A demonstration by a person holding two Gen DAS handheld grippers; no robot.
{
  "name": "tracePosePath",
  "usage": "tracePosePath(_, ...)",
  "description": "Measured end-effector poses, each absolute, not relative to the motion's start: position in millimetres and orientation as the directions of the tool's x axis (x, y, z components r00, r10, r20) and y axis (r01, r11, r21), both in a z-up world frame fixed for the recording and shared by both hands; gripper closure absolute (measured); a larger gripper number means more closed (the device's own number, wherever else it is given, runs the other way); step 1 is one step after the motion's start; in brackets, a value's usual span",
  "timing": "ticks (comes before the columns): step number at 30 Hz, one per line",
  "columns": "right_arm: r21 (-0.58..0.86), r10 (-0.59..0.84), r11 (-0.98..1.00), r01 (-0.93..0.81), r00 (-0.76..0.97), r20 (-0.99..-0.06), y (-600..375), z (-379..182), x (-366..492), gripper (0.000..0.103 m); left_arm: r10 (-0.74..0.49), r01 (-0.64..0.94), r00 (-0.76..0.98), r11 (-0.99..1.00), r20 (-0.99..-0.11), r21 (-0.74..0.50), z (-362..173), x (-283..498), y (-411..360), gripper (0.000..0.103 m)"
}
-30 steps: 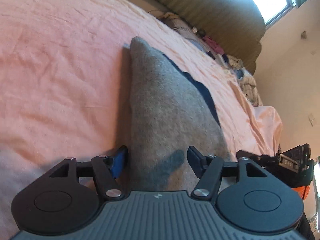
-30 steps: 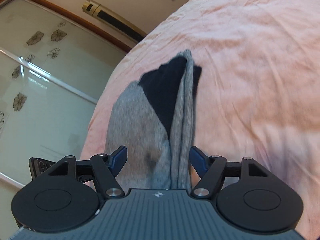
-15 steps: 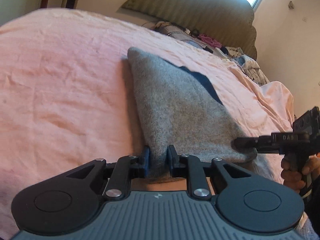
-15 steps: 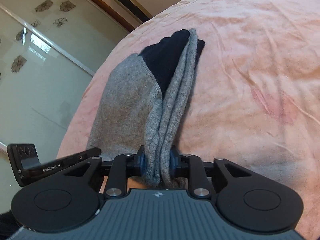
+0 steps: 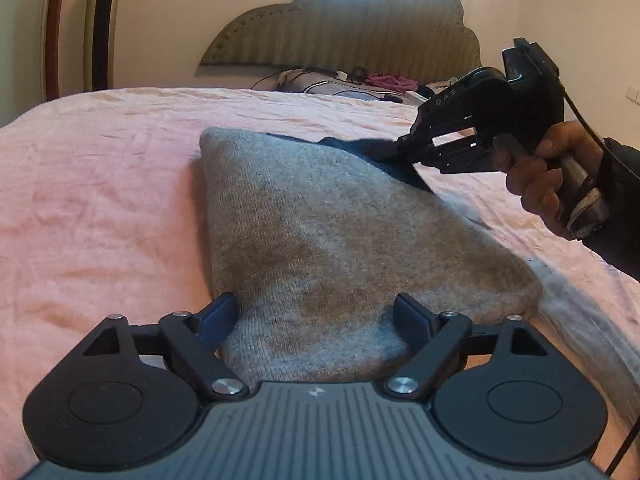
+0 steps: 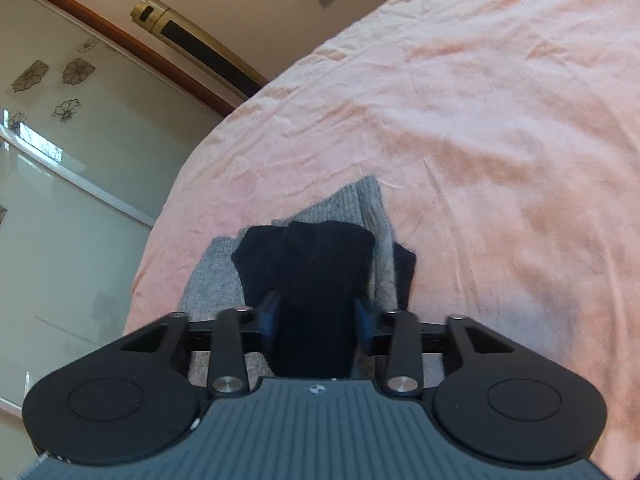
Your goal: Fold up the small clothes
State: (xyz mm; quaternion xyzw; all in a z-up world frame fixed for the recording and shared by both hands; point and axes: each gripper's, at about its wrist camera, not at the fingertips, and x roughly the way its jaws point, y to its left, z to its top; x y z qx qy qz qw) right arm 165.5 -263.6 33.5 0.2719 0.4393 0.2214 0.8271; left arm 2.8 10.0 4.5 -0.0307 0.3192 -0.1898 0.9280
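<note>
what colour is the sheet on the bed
Pale pink bed sheet, wrinkled; clearest in the right wrist view.

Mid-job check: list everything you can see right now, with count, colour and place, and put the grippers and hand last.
sock: one, grey with navy end, flat mid-bed
sheet: one, pink, covers bed
headboard: one, olive, far end
clothes pile: mixed colours, below headboard
tower unit: one, gold and black, left wall
glass doors: frosted, flower pattern, beside bed
left gripper: black, jaws just opened, wide apart over sock's grey end, not gripping
right gripper: black, jaws just closed, shut on sock's navy end
hand: one, holding right gripper, dark sleeve
</note>
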Motion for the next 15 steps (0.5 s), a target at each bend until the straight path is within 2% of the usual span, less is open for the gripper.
tracePosePath(2, 0.618, 0.586, 0.771, -0.153, 0.551, -0.594, -267.4, 35.9, 169.1, 0.093, -0.381, 0.339, 0.721, 0.922, -0.579, -0.185, 4.4, 3.4, 10.2, 0.014)
tracePosePath(4, 0.570, 0.539, 0.814, -0.115, 0.517, -0.665, -267.7, 17.7, 176.0, 0.096, -0.377, 0.348, 0.718, 0.922, -0.585, -0.168, 4.3, 3.6, 6.9, 0.010)
tracePosePath(6, 0.600, 0.559, 0.791, -0.118, 0.539, -0.630, -272.1, 11.9, 168.1, 0.097, -0.375, 0.355, 0.714, 0.922, -0.591, -0.156, 4.6, 3.5, 4.5, 0.008)
tracePosePath(9, 0.641, 0.559, 0.762, -0.086, 0.585, -0.587, -277.3, 24.1, 150.6, 0.078, -0.377, 0.352, 0.715, 0.922, -0.589, -0.162, 5.1, 3.6, 6.8, 0.007)
tracePosePath(11, 0.631, 0.544, 0.768, -0.113, 0.636, -0.548, -275.2, 40.7, 131.0, 0.076, -0.377, 0.352, 0.714, 0.922, -0.590, -0.162, 5.7, 4.0, 6.3, 0.007)
tracePosePath(14, 0.620, 0.615, 0.749, -0.235, 0.595, -0.517, -254.5, 59.8, 102.0, 0.075, -0.378, 0.353, 0.714, 0.921, -0.590, -0.163, 5.6, 4.3, 6.6, 0.006)
tracePosePath(15, 0.620, 0.647, 0.735, -0.273, 0.556, -0.522, -244.8, 59.1, 94.7, 0.070, -0.378, 0.353, 0.713, 0.921, -0.590, -0.162, 5.3, 4.8, 6.0, 0.006)
